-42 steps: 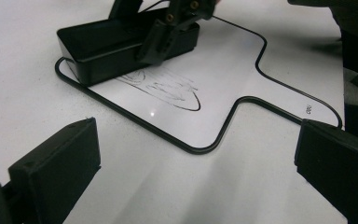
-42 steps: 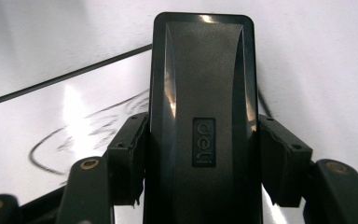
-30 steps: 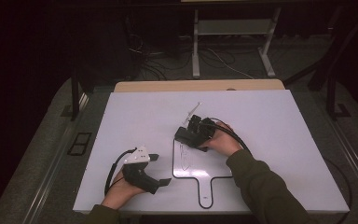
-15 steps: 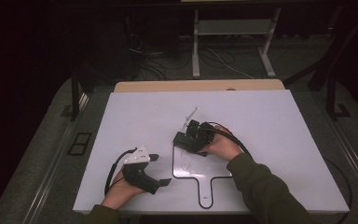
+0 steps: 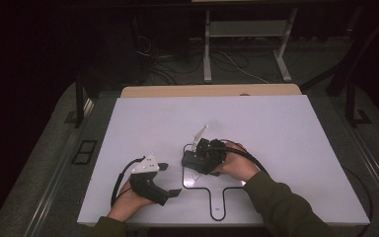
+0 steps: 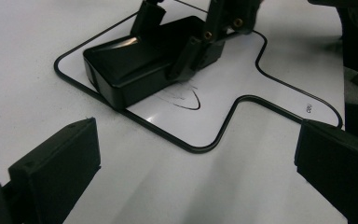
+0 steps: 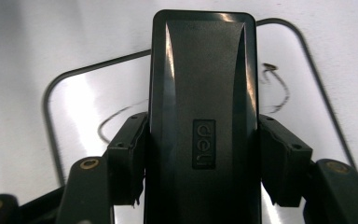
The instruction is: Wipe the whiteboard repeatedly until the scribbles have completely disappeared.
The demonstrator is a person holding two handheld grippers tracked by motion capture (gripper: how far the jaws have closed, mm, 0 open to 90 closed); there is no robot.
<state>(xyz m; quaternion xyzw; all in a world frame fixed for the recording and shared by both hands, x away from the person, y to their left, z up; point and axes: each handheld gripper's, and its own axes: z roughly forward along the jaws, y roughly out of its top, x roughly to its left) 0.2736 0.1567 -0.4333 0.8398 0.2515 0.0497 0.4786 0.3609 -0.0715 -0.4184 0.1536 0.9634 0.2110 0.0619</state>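
A small paddle-shaped whiteboard (image 5: 200, 181) with a black rim lies flat on the white table, its handle pointing at the person. My right gripper (image 5: 202, 157) is shut on a black board eraser (image 5: 192, 159) that rests on the board's upper left part. In the right gripper view the eraser (image 7: 203, 93) sits lengthwise between the two fingers (image 7: 126, 158), with curved marker strokes (image 7: 275, 88) on the whiteboard (image 7: 84, 107) to either side. My left gripper (image 5: 169, 179) rests open on the table left of the board. The left gripper view shows the eraser (image 6: 130, 65) and a scribble (image 6: 184, 98) ahead.
The white table top (image 5: 276, 133) stretches wide to the right and back, with a wooden strip (image 5: 212, 91) along its far edge. Cables trail from both grippers. A metal stand (image 5: 246, 44) and floor cables lie beyond the table.
My right gripper has slid the eraser toward the person and slightly left across the board. The left gripper has stayed in place.
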